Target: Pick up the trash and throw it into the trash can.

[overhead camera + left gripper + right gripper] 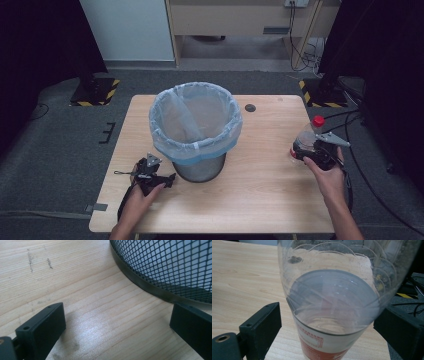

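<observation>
A black mesh bin [200, 167] lined with a pale blue bag [195, 117] stands in the middle of the wooden table [260, 200]. My left gripper [170, 179] rests on the table at the bin's near left; its jaws are open and hold nothing. In the left gripper view the mesh wall [175, 265] curves past the gripper [117, 315] on the right. A clear plastic bottle [306, 139] with a red cap [318, 120] stands near the table's right edge. My right gripper [303, 151] has the bottle [332, 290] between its jaws [327, 322], and table shows between the left jaw and the bottle.
A small dark round grommet [250, 107] sits in the table behind the bin. Black stand bases with yellow-black stripes [95, 92] [320, 95] stand on the floor at both far corners. Cables [370, 190] trail along the floor on the right.
</observation>
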The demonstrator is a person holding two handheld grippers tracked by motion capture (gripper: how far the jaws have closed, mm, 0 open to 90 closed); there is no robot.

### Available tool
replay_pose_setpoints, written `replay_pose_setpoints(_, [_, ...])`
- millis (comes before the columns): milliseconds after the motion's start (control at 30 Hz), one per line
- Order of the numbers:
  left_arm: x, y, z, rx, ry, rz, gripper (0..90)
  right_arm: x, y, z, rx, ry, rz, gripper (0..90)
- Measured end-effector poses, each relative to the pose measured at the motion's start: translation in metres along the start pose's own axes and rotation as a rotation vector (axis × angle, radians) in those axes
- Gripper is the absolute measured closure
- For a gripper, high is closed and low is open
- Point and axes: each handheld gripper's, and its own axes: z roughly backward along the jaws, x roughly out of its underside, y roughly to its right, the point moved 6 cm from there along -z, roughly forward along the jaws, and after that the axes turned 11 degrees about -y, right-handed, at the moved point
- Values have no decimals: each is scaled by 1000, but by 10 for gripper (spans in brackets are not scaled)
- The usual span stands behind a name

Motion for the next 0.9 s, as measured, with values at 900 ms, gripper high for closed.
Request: replay_pose_setpoints(900, [0, 0, 0, 0, 0, 0, 0, -9, -3, 11, -56, 41, -7, 273])
